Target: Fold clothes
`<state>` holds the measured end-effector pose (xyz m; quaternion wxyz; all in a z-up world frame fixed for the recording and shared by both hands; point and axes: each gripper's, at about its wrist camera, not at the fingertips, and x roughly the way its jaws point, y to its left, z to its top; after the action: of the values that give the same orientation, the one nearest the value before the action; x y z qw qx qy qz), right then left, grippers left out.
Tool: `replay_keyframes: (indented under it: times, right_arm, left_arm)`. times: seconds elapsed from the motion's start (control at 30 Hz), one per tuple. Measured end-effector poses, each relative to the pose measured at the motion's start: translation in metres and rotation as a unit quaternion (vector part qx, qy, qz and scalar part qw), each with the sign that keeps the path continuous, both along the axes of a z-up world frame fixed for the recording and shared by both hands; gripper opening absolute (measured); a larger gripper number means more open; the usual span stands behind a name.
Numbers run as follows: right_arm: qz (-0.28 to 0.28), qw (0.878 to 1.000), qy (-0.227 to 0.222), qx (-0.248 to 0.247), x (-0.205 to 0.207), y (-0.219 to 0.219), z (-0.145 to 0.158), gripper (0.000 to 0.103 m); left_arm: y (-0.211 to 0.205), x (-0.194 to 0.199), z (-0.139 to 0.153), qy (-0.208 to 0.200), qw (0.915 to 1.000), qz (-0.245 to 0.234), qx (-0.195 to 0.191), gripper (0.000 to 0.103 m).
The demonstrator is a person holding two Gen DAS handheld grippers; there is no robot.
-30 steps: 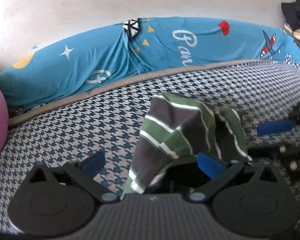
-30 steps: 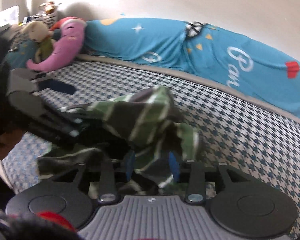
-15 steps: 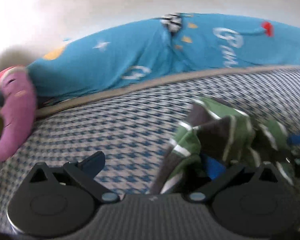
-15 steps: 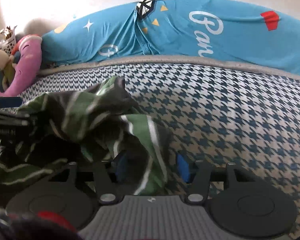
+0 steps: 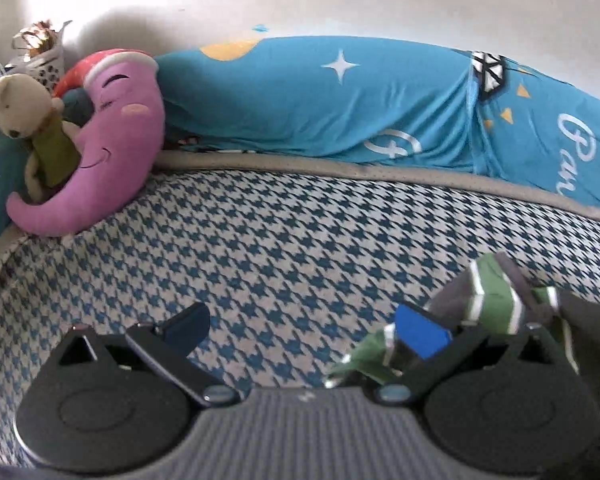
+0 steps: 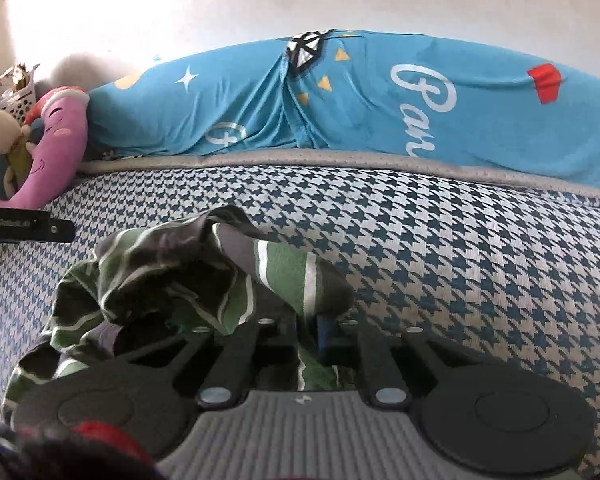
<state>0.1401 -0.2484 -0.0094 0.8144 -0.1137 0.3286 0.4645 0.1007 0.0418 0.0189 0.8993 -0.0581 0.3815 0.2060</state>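
Observation:
A crumpled garment with green, dark grey and white stripes (image 6: 204, 276) lies bunched on the houndstooth mattress (image 6: 460, 264). My right gripper (image 6: 312, 332) is shut on a fold of it, and the cloth spills left and down over the fingers. In the left wrist view the same garment (image 5: 500, 304) sits at the right, draped against the right fingertip (image 5: 420, 336). My left gripper (image 5: 304, 330) is open wide, with only bare mattress (image 5: 284, 264) between its fingers.
A long blue printed cushion (image 5: 360, 108) runs along the wall behind the mattress. A purple moon plush (image 5: 112, 152) and a beige bunny toy (image 5: 24, 108) lie at the far left. A black part of the other gripper (image 6: 24, 225) juts in at the left.
My right gripper's fingers have come together on the striped garment. The left gripper has swung left, so the garment moved from between its fingers to its right side.

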Motion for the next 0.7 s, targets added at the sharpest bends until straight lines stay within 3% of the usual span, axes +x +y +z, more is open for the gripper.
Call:
replay_keyframes:
  times: [0.07,0.2,0.5,0.7]
  right_arm:
    - [0.003,1.000,-0.005,-0.001,-0.001,-0.001,0.002,0.019]
    - [-0.002,1.000,0.001,0.012,0.005,-0.008,0.006,0.043]
    - [-0.030,0.999,0.017,0.017,0.016,-0.012,0.001,0.059]
    - [-0.061,0.994,0.075,0.052,0.035,-0.015,-0.006,0.065]
  left_arm:
    - [-0.003,-0.001,0.000,-0.002,0.9999,-0.009,-0.005,0.103]
    - [-0.012,-0.002,0.001,-0.007,0.9995,-0.030,-0.012,0.103]
    - [-0.034,0.002,-0.003,-0.002,0.9971,-0.076,-0.004,0.103]
    - [-0.043,0.008,-0.008,0.008,0.9965,-0.083,0.000,0.103]
